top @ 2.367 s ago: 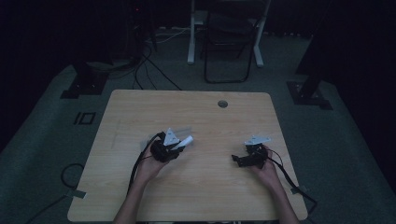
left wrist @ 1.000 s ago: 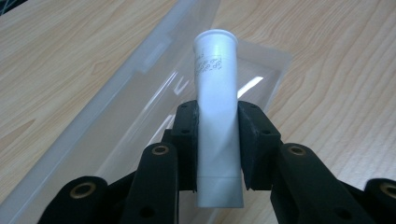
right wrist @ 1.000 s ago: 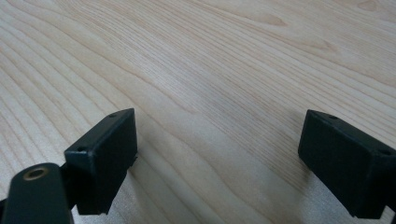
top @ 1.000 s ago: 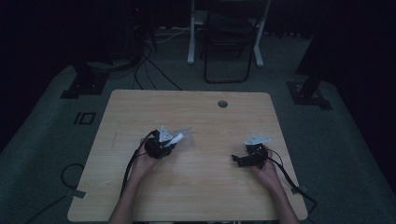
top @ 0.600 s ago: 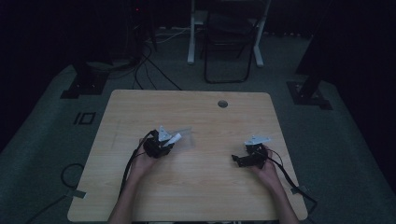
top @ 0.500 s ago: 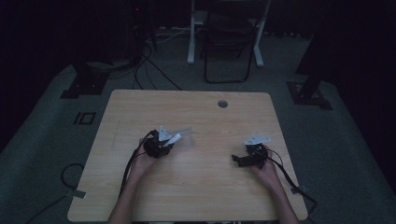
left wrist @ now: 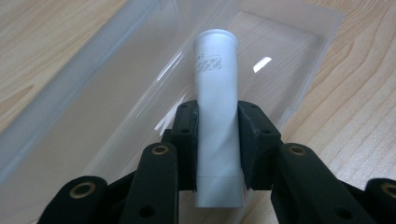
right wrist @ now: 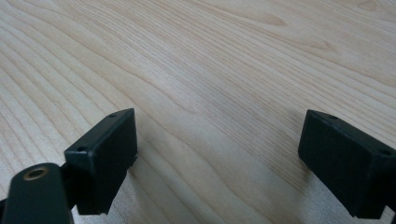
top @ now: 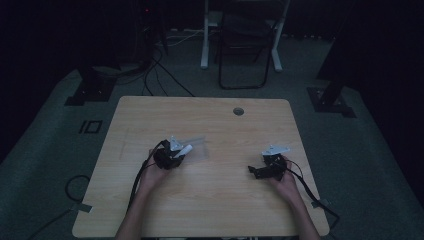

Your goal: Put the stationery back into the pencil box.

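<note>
Light wood worktop (top: pixel 210 200), rectangular with rounded corners, grain running lengthwise. Round cable hole (top: pixel 238 111) near far edge, right of centre. Clear plastic tray (left wrist: pixel 116 93) lying flat on worktop left of centre, faint in high view, long walls and a bright glare spot plain in left gripper view; touching the wood along its whole base. White tube (left wrist: pixel 215 116) above tray, clamped between jaws of left hand-held gripper (left wrist: pixel 218 135); contact with tray not tellable. Right hand-held gripper (top: pixel 265 171) low over right half of worktop, jaws spread wide over bare wood. Standing on grey carpeted floor (top: pixel 45 150).
</note>
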A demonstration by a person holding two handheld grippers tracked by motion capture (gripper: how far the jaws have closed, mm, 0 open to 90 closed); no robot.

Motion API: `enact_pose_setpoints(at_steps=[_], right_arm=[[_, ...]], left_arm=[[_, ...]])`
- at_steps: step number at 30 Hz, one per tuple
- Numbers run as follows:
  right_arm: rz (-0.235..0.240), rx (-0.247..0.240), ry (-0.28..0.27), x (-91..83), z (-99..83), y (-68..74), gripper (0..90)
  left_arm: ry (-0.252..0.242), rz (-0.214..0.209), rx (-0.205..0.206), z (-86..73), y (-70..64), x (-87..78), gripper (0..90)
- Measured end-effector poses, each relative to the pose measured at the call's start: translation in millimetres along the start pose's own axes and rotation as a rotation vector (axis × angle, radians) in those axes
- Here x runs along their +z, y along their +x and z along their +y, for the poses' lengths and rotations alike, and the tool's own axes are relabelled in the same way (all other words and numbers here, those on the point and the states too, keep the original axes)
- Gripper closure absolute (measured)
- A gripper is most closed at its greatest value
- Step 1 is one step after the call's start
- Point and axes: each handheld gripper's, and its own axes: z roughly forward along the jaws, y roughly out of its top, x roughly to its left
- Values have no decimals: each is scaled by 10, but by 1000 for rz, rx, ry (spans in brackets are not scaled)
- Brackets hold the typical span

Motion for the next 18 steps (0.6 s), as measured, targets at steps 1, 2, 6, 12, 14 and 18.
enact_pose_setpoints(at_steps=[1, 2, 6, 12, 14, 18], right_arm=[[0, 0, 0, 0, 0, 0, 116], [0, 0, 0, 0, 0, 0, 116], [0, 0, 0, 0, 0, 0, 116], [0, 0, 0, 0, 0, 0, 116], [0, 0, 0, 0, 0, 0, 116], [0, 0, 0, 0, 0, 0, 116]], left_arm=[[1, 1, -1, -3, 0, 7, 704], [4, 2, -4, -6, 0, 15, 704], [8, 0, -20, -23, -1, 51, 704], [-11, 4, -32, -21, -2, 27, 630], [-17, 9, -29, -18, -3, 2, 606], [-30, 14, -24, -21, -21, -54, 587]])
